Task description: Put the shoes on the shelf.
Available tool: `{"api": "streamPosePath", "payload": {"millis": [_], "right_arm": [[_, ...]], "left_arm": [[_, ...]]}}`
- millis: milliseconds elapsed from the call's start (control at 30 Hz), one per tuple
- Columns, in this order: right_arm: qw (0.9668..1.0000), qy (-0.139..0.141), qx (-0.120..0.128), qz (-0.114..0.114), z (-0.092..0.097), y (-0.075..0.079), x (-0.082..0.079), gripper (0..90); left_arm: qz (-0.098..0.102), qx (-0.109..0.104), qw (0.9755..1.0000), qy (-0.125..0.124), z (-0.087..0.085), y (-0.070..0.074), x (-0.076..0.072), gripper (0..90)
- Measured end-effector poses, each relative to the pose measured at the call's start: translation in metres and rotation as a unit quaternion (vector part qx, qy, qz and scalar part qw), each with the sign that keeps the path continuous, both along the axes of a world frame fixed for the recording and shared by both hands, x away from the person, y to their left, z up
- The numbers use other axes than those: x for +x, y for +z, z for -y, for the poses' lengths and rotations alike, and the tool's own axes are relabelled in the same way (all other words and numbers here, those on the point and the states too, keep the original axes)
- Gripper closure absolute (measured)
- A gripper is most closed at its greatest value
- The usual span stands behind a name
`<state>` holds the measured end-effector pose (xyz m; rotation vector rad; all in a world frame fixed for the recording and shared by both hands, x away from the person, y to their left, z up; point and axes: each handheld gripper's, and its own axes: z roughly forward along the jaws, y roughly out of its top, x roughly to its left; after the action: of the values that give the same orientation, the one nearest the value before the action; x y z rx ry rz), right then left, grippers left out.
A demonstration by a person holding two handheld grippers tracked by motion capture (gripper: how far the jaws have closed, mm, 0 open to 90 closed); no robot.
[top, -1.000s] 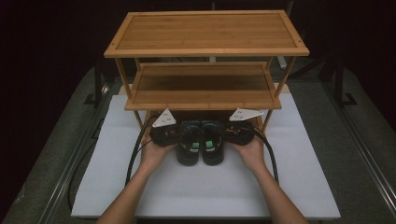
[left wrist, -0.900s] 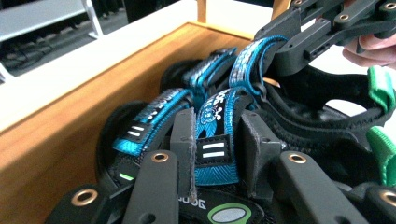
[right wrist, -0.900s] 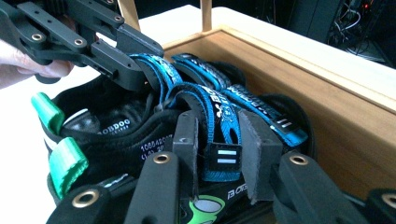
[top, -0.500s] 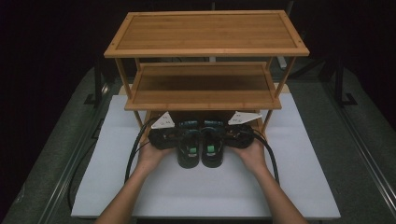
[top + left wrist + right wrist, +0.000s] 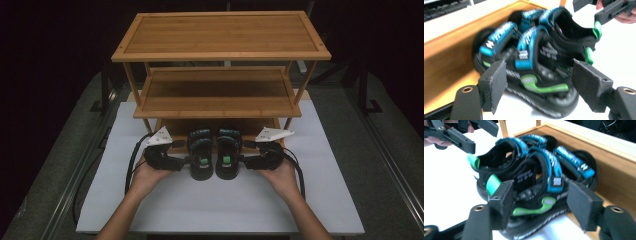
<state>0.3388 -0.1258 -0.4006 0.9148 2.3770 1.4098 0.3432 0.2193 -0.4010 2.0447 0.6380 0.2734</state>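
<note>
A pair of black sandals with blue straps and green tabs stands side by side on the white mat, toes on the bottom shelf of the bamboo rack (image 5: 220, 102). My left gripper (image 5: 182, 161) is just left of the left sandal (image 5: 201, 161). My right gripper (image 5: 246, 161) is just right of the right sandal (image 5: 228, 160). Both sets of jaws have just been opening. In the left gripper view my left gripper (image 5: 540, 80) stands open with the sandal's side (image 5: 541, 87) between the pads, untouched. My right gripper (image 5: 542, 200) stands open the same way around the other sandal (image 5: 536, 207).
The rack has three wooden shelves; the top shelf (image 5: 221, 35) and middle shelf (image 5: 217, 92) are bare. The white mat (image 5: 220, 205) lies on a grey table with dark surroundings. Black cables (image 5: 132, 165) trail from both grippers along the mat.
Both grippers have opened and let go of the sandals. The hands have drawn apart sideways, left hand to the left and right hand to the right. The sandals stay at the rack's foot.
</note>
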Motion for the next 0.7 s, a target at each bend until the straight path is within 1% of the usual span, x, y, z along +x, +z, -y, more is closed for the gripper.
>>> {"api": "streamPosePath", "payload": {"millis": [33, 133, 167, 200, 267, 300, 367, 433, 533, 567, 600, 667, 700], "right_arm": [[1.0, -0.003, -0.003, -0.002, 0.001, -0.002, -0.002, 30.5], [0.9998, -0.011, -0.017, -0.009, 0.004, -0.01, -0.009, 26.6], [0.9997, -0.012, -0.02, -0.011, 0.005, -0.012, -0.01, 25.3], [0.9996, -0.014, -0.023, -0.014, 0.005, -0.015, -0.01, 23.4], [0.9991, -0.017, -0.031, -0.022, 0.002, -0.019, -0.01, 19.9], [0.999, -0.015, -0.03, -0.028, 0.001, -0.021, -0.009, 18.5], [0.9987, -0.012, -0.037, -0.034, -0.003, -0.025, -0.009, 17.0], [0.9983, -0.007, -0.046, -0.037, -0.007, -0.028, -0.01, 14.7], [0.9974, 0.0, -0.058, -0.042, -0.012, -0.033, -0.01, 13.8], [0.9971, 0.001, -0.062, -0.043, -0.013, -0.034, -0.011, 13.7], [0.9969, 0.005, -0.065, -0.045, -0.015, -0.036, -0.011, 13.7], [0.9962, 0.01, -0.074, -0.045, -0.019, -0.039, -0.012, 13.7], [0.9957, 0.012, -0.08, -0.044, -0.022, -0.04, -0.012, 13.3]], "left_arm": [[-0.001, 0.003, 1.0, 0.0, 0.0, -0.003, -0.002, 25.7], [-0.006, 0.016, 0.9998, 0.006, 0.002, -0.01, -0.007, 20.1], [-0.009, 0.016, 0.9998, 0.009, 0.003, -0.012, -0.009, 18.8], [-0.011, 0.02, 0.9997, 0.007, 0.004, -0.015, -0.01, 17.8], [-0.017, 0.032, 0.9993, 0.008, 0.006, -0.018, -0.01, 14.7], [-0.016, 0.039, 0.9991, 0.009, 0.008, -0.019, -0.011, 13.6], [-0.014, 0.047, 0.9988, 0.009, 0.009, -0.022, -0.011, 13.6], [-0.023, 0.049, 0.9985, 0.007, 0.011, -0.026, -0.011, 11.0], [-0.027, 0.067, 0.9974, 0.0, 0.015, -0.032, -0.01, 8.4], [-0.029, 0.069, 0.9972, -0.003, 0.017, -0.034, -0.01, 8.1], [-0.03, 0.073, 0.9969, -0.006, 0.018, -0.036, -0.01, 8.1], [-0.028, 0.088, 0.9957, -0.011, 0.022, -0.039, -0.01, 8.1], [-0.027, 0.09, 0.9955, -0.012, 0.023, -0.041, -0.01, 8.1]]}}
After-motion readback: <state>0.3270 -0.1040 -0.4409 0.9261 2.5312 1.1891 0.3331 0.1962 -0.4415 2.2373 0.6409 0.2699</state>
